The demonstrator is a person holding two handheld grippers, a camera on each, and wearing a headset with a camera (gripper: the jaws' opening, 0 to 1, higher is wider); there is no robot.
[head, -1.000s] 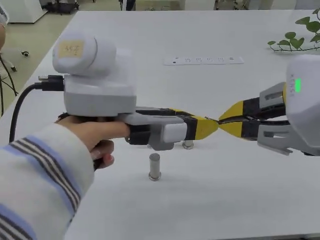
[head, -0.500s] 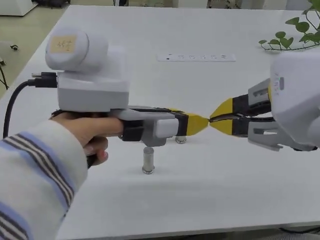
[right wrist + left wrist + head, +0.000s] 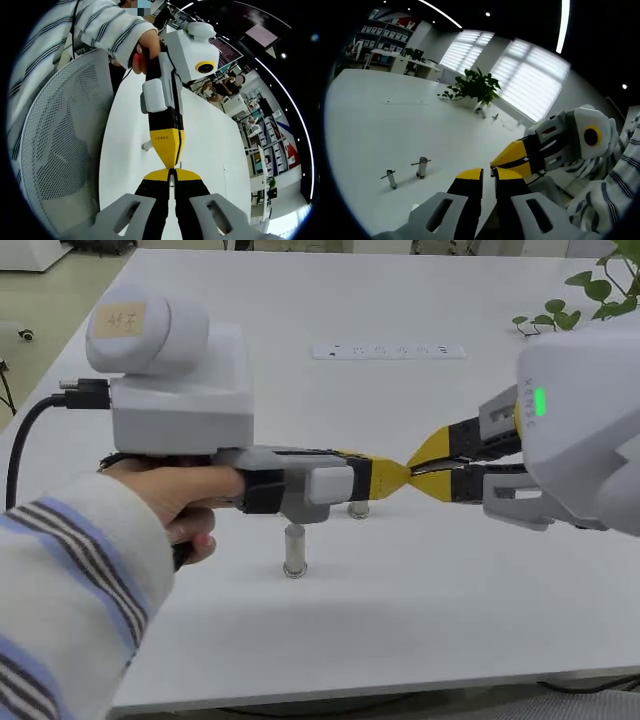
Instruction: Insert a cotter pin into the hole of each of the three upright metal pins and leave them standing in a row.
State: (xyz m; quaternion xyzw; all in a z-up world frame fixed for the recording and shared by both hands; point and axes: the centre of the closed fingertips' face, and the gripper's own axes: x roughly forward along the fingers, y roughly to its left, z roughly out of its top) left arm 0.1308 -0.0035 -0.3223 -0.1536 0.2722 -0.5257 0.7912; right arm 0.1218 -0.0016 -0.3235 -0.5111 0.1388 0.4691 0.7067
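Tools meeting tip to tip above the counter (image 3: 450, 580): right tool (image 3: 171, 172) with jaws pressed together; left tool (image 3: 488, 172) showing a narrow slit, and we cannot tell whether it is closed. Two upright metal pins (image 3: 422, 168) stand just beside each other on the counter, each crossed by a cotter pin (image 3: 420, 162)

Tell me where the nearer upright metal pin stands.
In the head view the metal pin stands on the white table left of centre, just below the left gripper, nearer than a second pin half hidden behind it.
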